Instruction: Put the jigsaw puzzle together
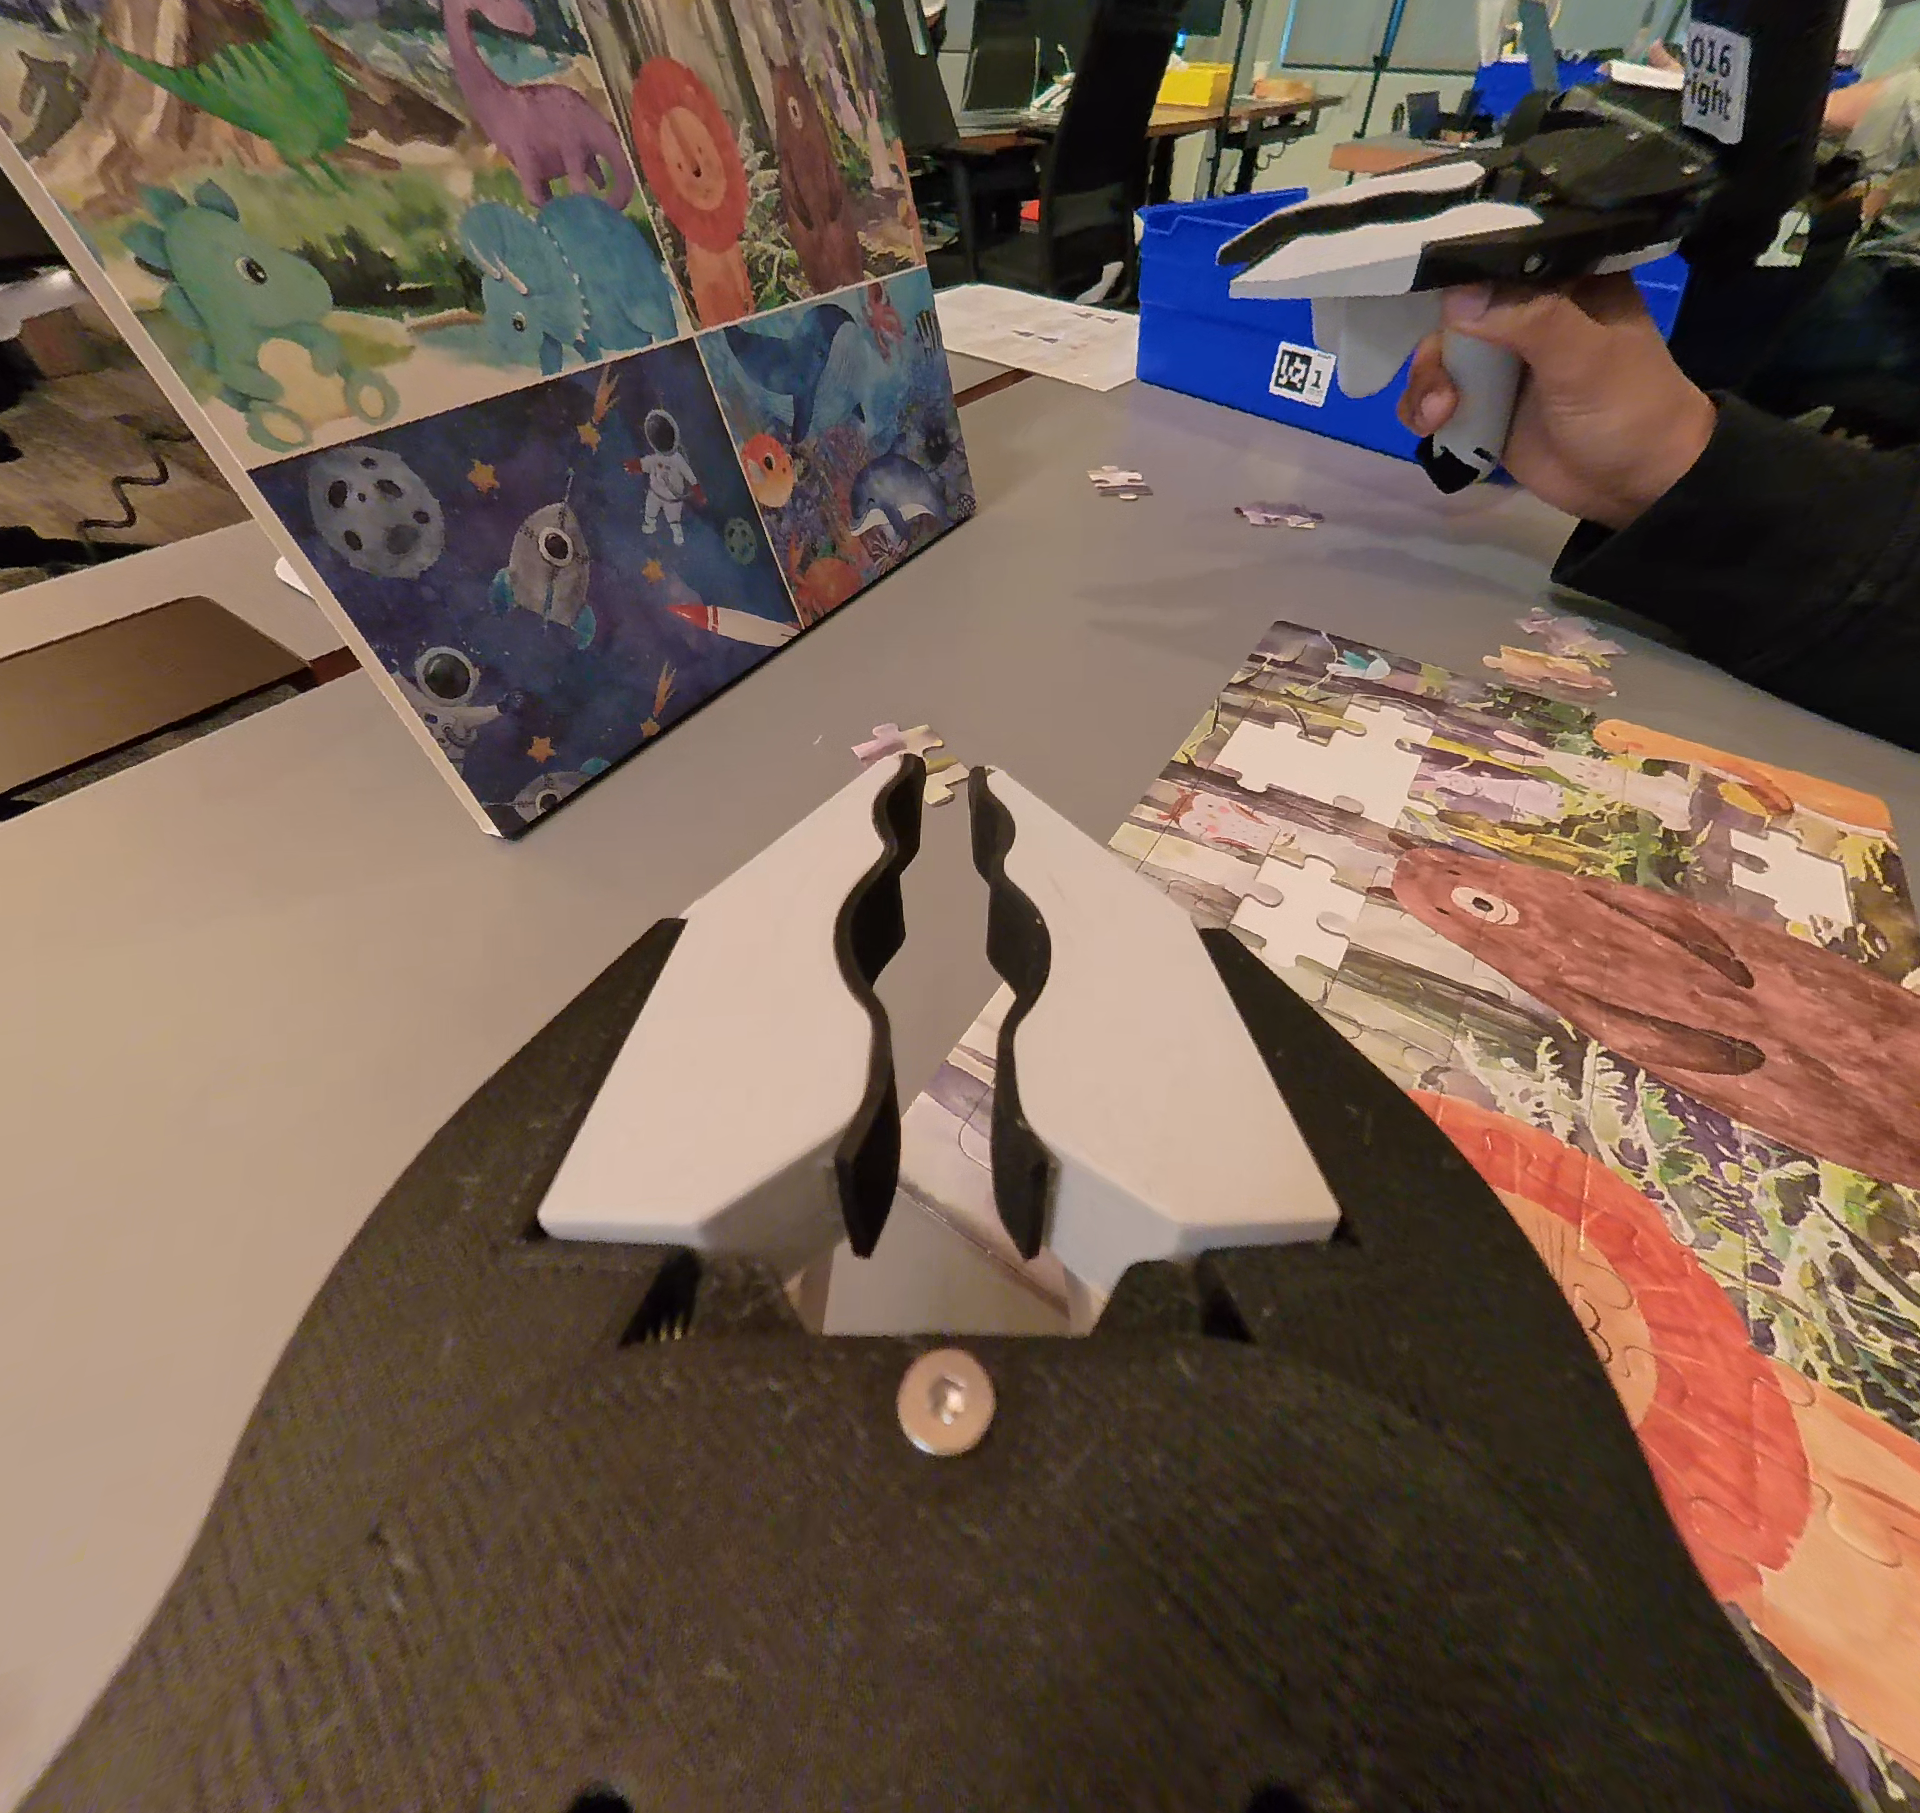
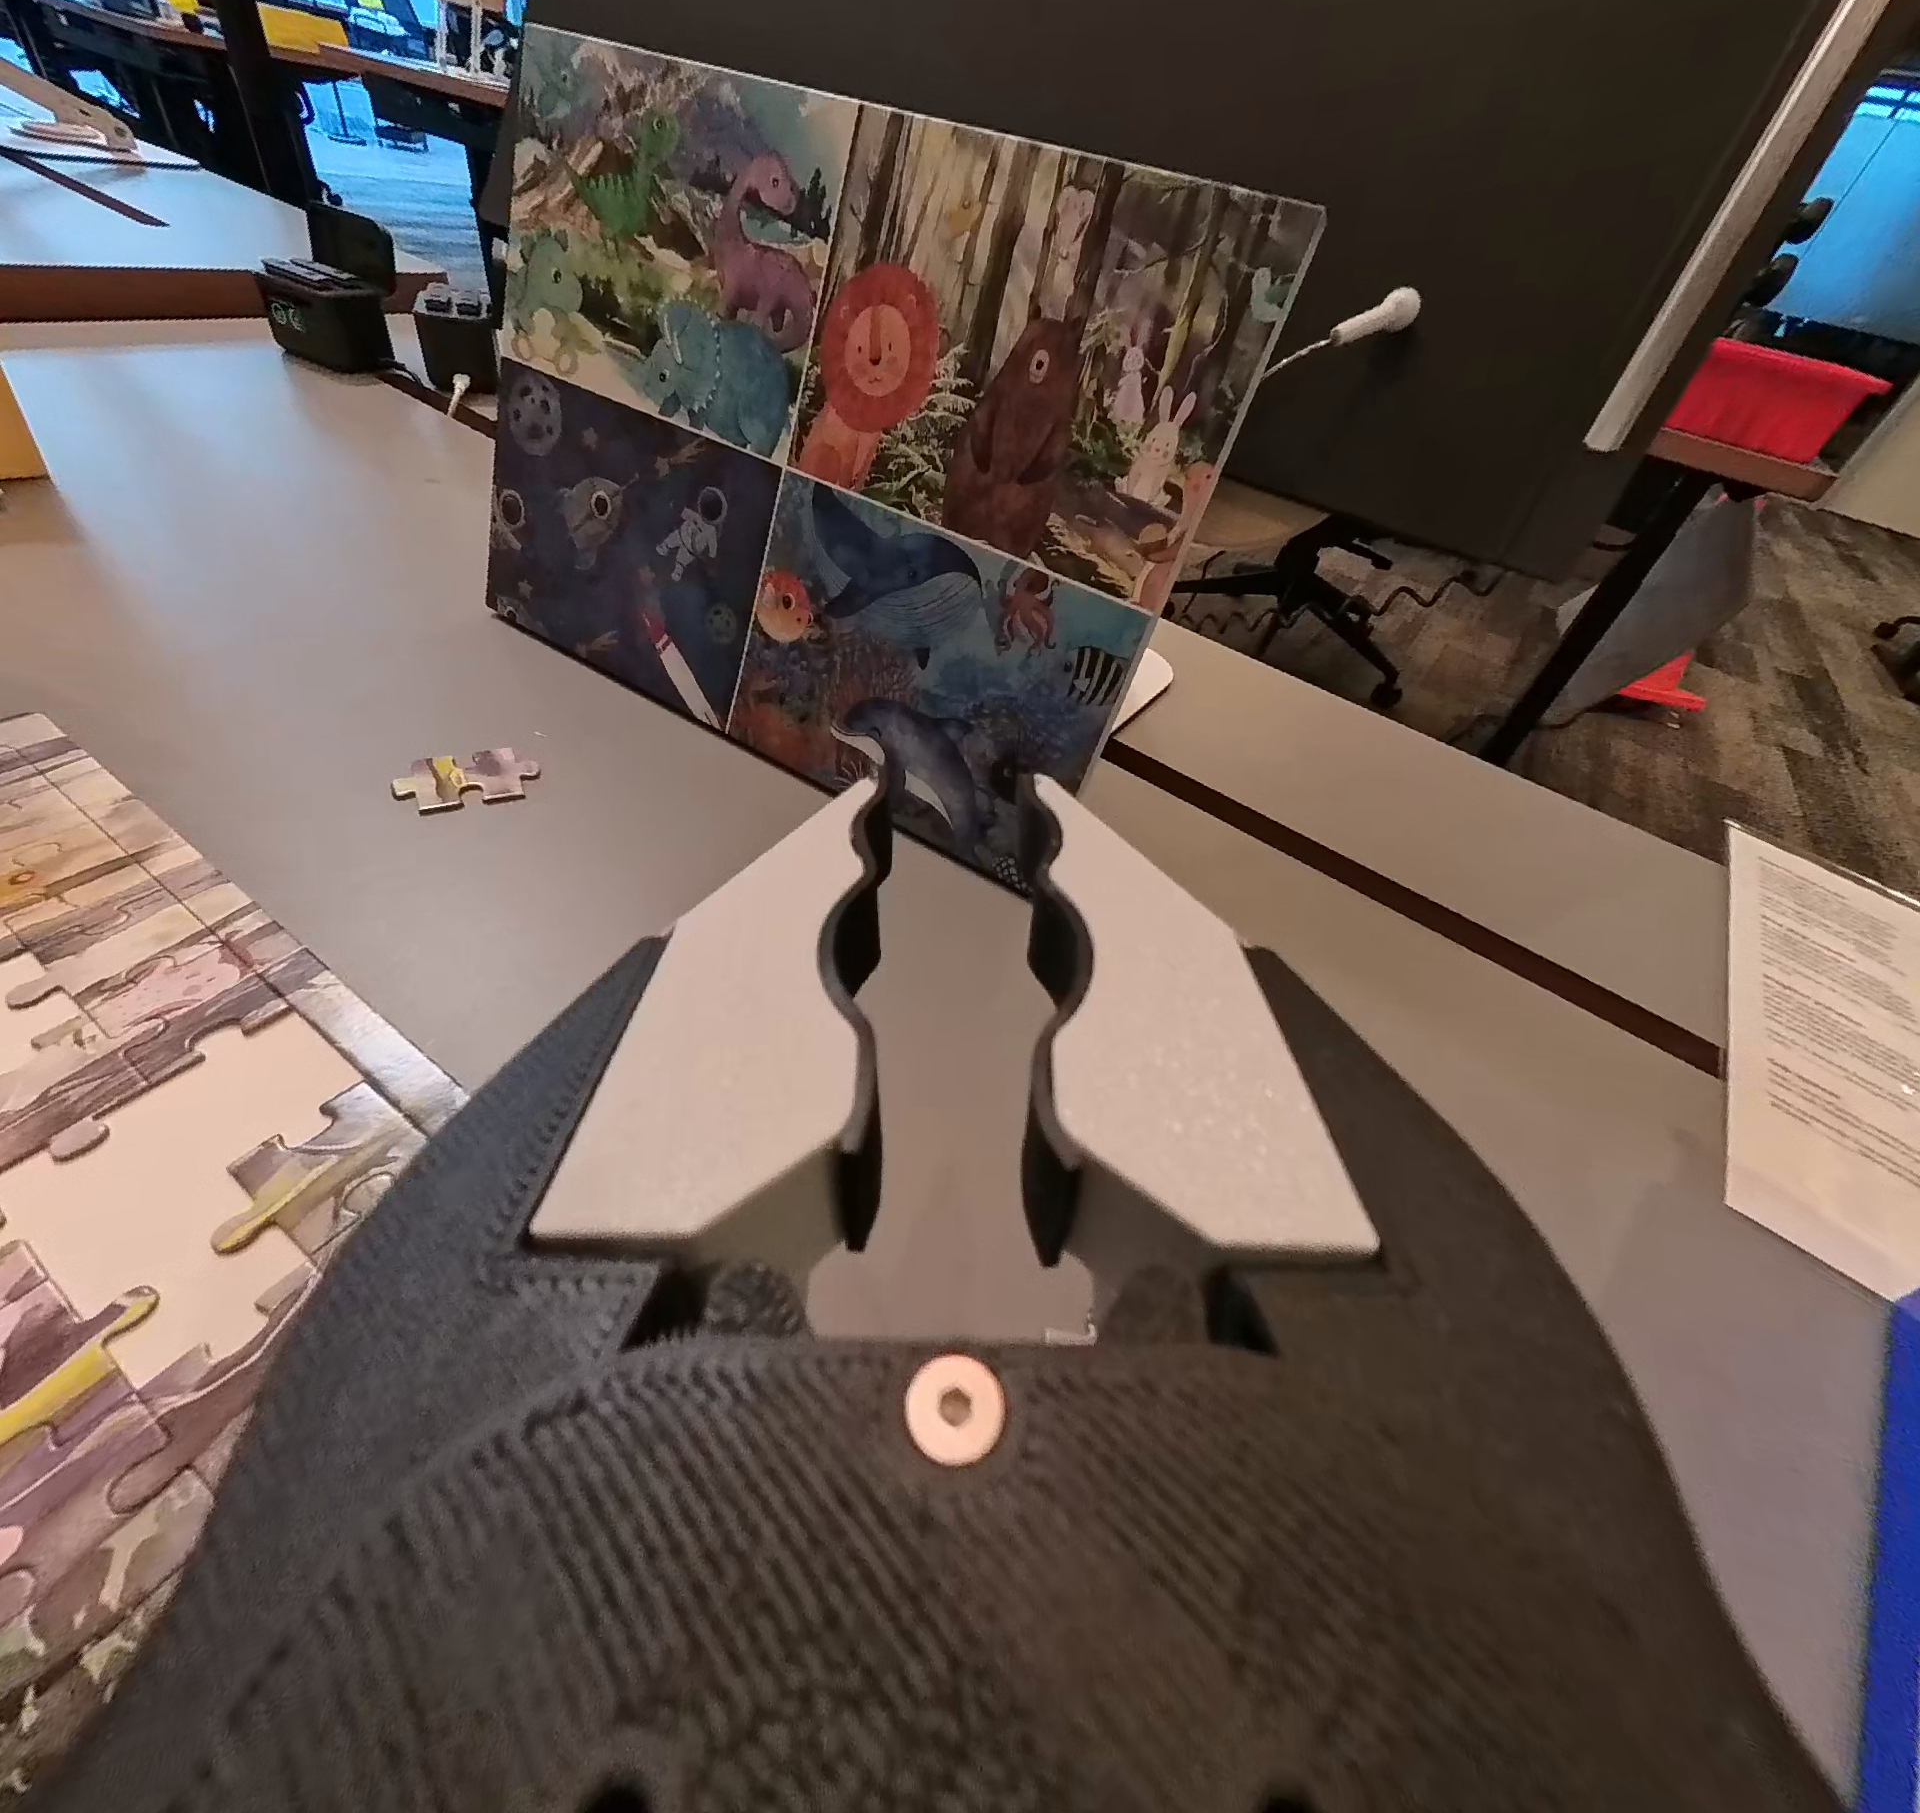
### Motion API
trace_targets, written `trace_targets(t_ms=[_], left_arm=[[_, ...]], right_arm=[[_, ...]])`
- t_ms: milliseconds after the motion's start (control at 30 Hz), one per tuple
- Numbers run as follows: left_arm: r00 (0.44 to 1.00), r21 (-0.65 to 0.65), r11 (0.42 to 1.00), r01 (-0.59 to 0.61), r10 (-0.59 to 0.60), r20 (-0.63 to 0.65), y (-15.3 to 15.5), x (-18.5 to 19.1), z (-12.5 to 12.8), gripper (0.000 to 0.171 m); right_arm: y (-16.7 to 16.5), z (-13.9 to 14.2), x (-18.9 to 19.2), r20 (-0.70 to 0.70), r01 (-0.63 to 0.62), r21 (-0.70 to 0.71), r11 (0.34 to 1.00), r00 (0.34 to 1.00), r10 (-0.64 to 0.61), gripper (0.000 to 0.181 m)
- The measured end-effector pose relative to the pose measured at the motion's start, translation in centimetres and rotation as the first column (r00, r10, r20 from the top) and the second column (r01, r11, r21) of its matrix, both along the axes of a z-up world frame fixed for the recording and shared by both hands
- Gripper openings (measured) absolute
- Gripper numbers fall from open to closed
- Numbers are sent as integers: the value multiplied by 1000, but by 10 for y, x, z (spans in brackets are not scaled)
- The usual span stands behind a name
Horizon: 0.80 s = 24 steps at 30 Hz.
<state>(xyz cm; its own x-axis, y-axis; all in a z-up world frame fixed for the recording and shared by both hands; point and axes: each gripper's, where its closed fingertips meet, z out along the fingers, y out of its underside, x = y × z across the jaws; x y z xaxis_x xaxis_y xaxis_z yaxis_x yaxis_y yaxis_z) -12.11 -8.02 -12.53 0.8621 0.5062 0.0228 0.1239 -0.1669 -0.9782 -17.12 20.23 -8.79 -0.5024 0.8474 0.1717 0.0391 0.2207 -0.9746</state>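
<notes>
Both grippers, left and right, hovered with fingers slightly parted, holding nothing, beside the unfinished jigsaw puzzle; a thin, light loose piece beyond it likely needed edge pinching.

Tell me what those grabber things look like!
Each hand-held gripper has two pale grey wedge fingers lined with wavy black pads, on a rough black body with one silver screw. The right one has a grey handle, a white tag, and a black sleeve behind it.
</notes>
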Motion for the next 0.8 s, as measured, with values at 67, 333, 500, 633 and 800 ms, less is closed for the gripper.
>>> trace_targets(t_ms=[67, 333, 500, 633, 800], left_arm=[[1000, -1, 1000, 1, -1, 2, 0, 0, 0, 7], [1000, 2, 1000, -1, 1, 9, 0, -1, -1, 7], [1000, -22, 1000, 0, 0, 11, 2, -1, -3, 9], [1000, -61, 998, 10, -10, 5, 6, 0, -8, 10], [1000, -74, 997, 19, -18, 12, 7, 1, -10, 11]], right_arm=[[1, 0, 0, 2, 0, -3, 1000, 1000, 0, 21], [-1, -2, -1, 11, -5, 2, 1000, 1000, 4, 22], [-2, -7, -2, 25, -8, 6, 1000, 1000, 8, 22], [-2, -11, -3, 37, -8, 8, 1000, 999, 8, 23], [-4, -17, -4, 58, -14, 11, 1000, 998, 14, 23]])
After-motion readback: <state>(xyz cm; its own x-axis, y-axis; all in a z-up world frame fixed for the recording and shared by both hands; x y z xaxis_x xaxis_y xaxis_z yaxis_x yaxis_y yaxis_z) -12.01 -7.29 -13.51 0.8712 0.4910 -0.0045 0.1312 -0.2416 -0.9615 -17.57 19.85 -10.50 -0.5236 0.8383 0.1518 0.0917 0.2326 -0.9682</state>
